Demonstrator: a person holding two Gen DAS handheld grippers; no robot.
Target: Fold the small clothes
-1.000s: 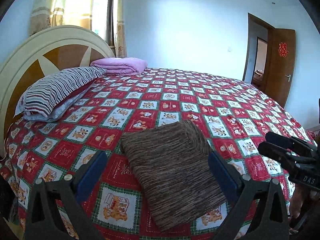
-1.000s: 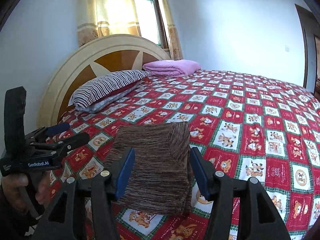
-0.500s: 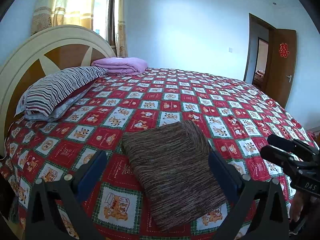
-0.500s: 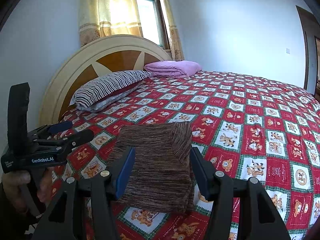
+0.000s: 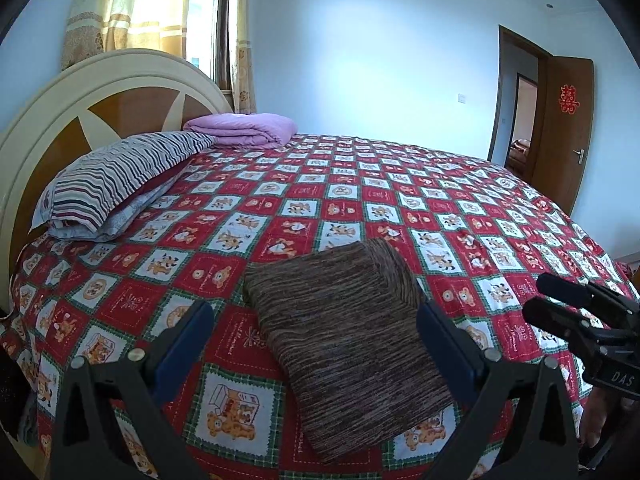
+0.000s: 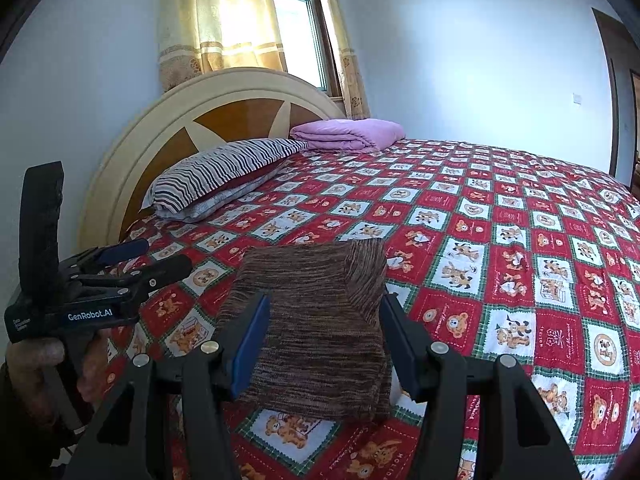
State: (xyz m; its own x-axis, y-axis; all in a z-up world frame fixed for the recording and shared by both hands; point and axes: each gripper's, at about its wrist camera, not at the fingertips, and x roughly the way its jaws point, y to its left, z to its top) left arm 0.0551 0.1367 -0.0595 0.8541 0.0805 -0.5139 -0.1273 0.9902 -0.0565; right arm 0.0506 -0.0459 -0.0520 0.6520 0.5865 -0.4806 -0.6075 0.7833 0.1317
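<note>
Splayed left tongs (image 5: 314,334); ribbed brown folded knit (image 5: 348,344)

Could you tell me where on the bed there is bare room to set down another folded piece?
Bare bedspread lies between the brown folded garment and the purple blanket, and rightward toward the door. The headboard side is crowded by the striped pillow.

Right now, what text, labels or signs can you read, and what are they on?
"GenRobot.AI": on the left gripper body, right wrist view; smaller print beside it is unreadable.
"DAS": on the right gripper body, cut off by the frame.
Red paper character on the door: too small to read.
Bedspread lettering: blurred.
</note>
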